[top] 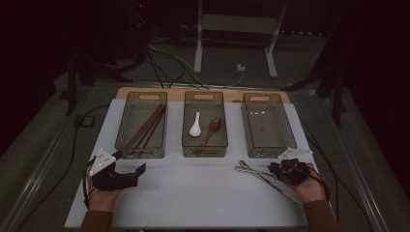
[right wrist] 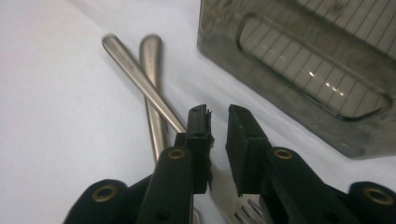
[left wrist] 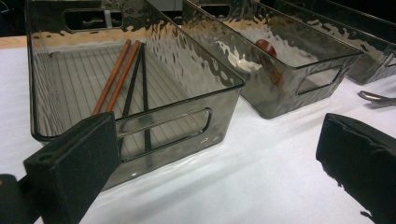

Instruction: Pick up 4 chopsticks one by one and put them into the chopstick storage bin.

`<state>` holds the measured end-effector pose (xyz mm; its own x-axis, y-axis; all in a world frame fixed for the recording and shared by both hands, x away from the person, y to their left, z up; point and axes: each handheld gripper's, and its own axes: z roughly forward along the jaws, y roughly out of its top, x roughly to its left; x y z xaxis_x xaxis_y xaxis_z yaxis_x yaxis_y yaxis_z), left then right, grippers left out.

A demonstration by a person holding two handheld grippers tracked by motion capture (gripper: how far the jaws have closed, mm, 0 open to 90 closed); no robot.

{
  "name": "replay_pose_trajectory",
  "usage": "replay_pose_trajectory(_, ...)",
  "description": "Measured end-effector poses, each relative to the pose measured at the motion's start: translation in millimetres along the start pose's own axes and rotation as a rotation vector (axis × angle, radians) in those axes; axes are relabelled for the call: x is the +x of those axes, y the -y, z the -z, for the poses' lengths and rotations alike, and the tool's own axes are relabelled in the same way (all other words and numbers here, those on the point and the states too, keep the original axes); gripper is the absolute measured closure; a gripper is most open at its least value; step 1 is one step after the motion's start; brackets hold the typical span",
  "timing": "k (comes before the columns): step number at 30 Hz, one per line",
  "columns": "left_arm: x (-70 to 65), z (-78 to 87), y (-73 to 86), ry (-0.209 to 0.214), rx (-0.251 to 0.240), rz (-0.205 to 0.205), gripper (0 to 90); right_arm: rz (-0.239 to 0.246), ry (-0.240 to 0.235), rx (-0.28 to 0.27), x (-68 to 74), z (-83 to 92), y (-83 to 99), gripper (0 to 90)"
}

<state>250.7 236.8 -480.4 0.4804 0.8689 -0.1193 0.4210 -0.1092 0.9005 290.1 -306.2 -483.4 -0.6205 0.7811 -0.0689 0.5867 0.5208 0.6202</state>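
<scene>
Pick-up stage at table near-right corner: crossed metal utensils lying flat, right gripper poised over them, jaws a sliver apart, clamping nothing. Left gripper spread wide, empty. Next: straddle one handle, pinch, lift toward empty right bin.

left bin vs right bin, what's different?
Contents: the left bin holds brown and black chopsticks lying lengthwise; the right bin holds nothing I can see.
Neighbours: two metal utensils lie crossed on the white mat just in front of the right bin; no utensil lies in front of the left bin.
Shared: both are smoky clear plastic with a ribbed floor and slot handles, set in a row with the middle bin.
</scene>
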Motion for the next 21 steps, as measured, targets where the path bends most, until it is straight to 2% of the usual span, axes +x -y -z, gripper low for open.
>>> replay_pose_trajectory(4,0.6,-0.2,0.0,-0.001,0.0,0.002,0.5,0.032,-0.012,0.042,2.3,-6.1,1.0,67.5)
replay_pose_trajectory(8,0.3,0.0,0.0,-0.001,0.0,0.001,0.5,0.066,-0.018,0.081,3.4,-12.9,1.4,64.2)
replay_pose_trajectory(13,1.0,0.2,0.1,-0.001,0.0,0.002,0.5,0.096,-0.037,0.134,4.4,-21.2,2.1,64.4)
replay_pose_trajectory(18,1.0,0.4,-0.1,-0.001,0.0,0.002,0.5,0.1,-0.041,0.141,2.9,-25.6,1.2,64.8)
replay_pose_trajectory(21,0.9,0.3,-0.1,-0.003,-0.001,0.003,0.5,0.093,-0.066,0.147,-0.1,-27.3,-0.2,67.1)
